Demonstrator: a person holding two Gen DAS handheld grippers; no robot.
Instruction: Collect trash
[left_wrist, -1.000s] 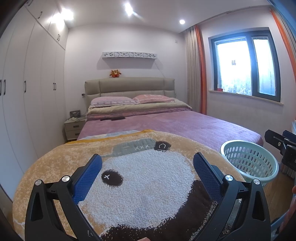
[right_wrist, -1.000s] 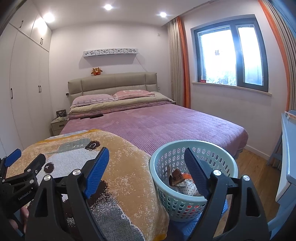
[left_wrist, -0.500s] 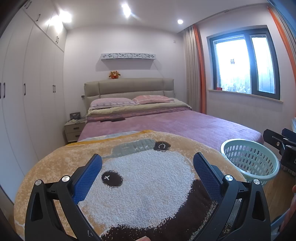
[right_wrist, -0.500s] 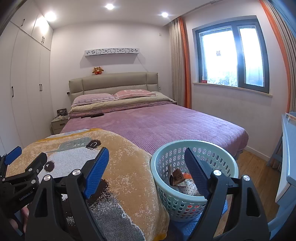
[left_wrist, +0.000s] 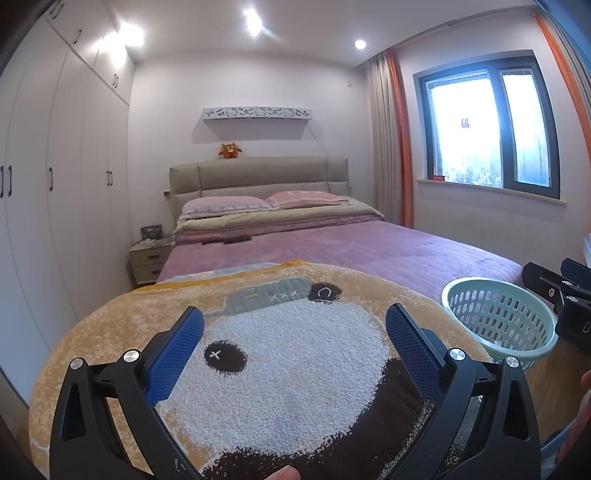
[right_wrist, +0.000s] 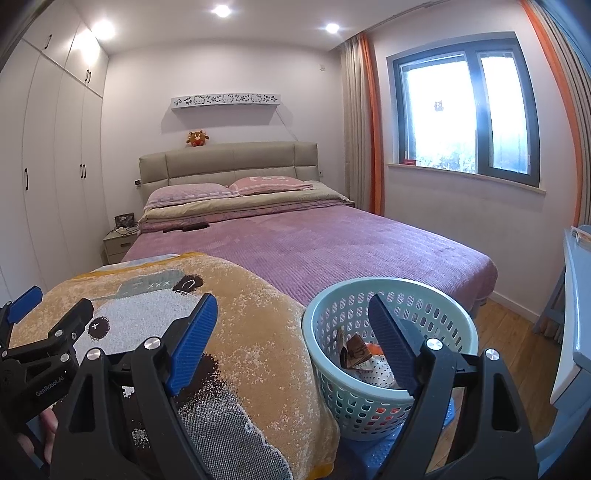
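Note:
A pale green perforated basket (right_wrist: 391, 347) stands at the foot of the bed, on a blue stool; it also shows in the left wrist view (left_wrist: 498, 317). Crumpled brown and orange wrappers (right_wrist: 356, 352) lie inside it. My right gripper (right_wrist: 291, 339) is open and empty, held above the basket's near left rim. My left gripper (left_wrist: 295, 343) is open and empty above a tan bear-print blanket (left_wrist: 280, 362). The left gripper shows at the left edge of the right wrist view (right_wrist: 40, 332), and the right gripper at the right edge of the left wrist view (left_wrist: 561, 295).
A bed with a purple cover (right_wrist: 332, 243) fills the middle of the room. White wardrobes (left_wrist: 55, 184) line the left wall, with a nightstand (left_wrist: 149, 258) beside the headboard. A window (right_wrist: 465, 107) with orange curtains is at the right. A pale table edge (right_wrist: 572, 295) stands far right.
Both grippers have drifted slightly; the view shifted a little down and the room looks marginally nearer. Both stay open and empty.

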